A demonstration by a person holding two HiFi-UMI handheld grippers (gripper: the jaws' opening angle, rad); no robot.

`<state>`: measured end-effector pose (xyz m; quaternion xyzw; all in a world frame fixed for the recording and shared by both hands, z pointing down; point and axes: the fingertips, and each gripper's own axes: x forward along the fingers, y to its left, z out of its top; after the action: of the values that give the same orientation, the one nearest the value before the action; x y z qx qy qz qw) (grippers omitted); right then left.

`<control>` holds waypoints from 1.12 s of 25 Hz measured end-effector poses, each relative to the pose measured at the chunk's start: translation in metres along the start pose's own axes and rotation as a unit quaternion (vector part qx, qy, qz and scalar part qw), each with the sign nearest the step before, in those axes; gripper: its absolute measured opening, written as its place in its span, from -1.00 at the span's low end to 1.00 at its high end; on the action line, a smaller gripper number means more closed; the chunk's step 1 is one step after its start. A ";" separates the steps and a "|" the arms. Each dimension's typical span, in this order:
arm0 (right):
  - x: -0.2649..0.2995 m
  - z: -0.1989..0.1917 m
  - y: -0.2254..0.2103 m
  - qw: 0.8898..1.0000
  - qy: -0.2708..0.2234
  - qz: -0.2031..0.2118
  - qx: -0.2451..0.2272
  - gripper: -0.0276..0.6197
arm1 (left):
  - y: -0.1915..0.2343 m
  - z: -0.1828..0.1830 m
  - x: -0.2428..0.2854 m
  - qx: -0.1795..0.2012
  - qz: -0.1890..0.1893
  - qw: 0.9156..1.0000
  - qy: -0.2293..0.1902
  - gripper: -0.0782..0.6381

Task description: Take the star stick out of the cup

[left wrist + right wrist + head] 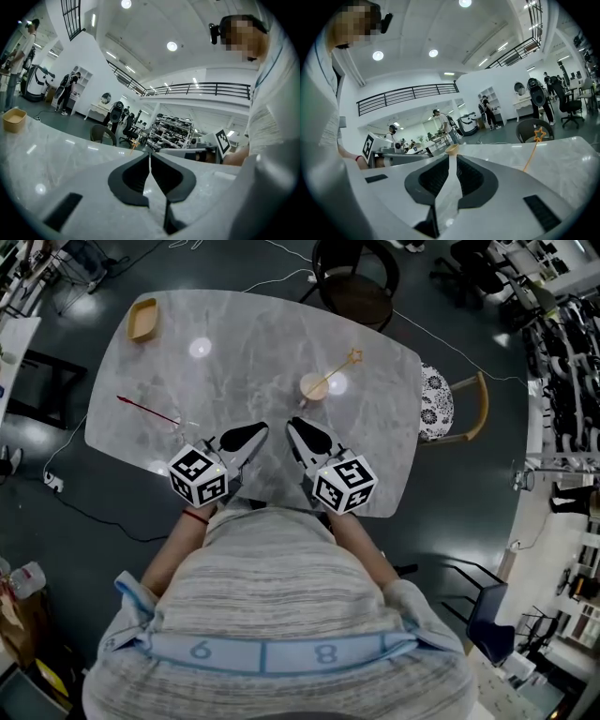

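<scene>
A pale cup [313, 387] stands on the marble table [234, 343], right of centre. The thin orange star stick [339, 370] leans out of it toward the far right, its star on top. In the right gripper view the star stick [539, 134] rises at the right, and its lower end and the cup are hidden behind the gripper body. My left gripper [260, 431] and right gripper [292, 425] rest side by side near the table's front edge, both short of the cup. The left gripper [150, 154] is shut and empty. The right gripper [453, 158] is shut to a narrow slit, also empty.
A red stick [148, 410] lies on the table's left part. A wooden bowl [142, 320] sits at the far left corner. A dark chair [356, 282] stands beyond the table and a wooden chair [453, 409] at its right side. People stand farther off in the room.
</scene>
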<state>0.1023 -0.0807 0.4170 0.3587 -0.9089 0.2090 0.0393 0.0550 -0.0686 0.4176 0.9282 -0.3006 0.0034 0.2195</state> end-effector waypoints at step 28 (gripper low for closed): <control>0.030 -0.042 -0.124 0.993 0.050 -0.102 0.022 -0.87 | 0.080 -0.031 0.086 0.004 0.019 0.998 0.052 -0.73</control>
<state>0.1602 -0.1638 0.5059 0.4394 -0.8597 0.2414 0.0974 0.0849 -0.1613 0.4897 0.9215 -0.3066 0.0570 0.2314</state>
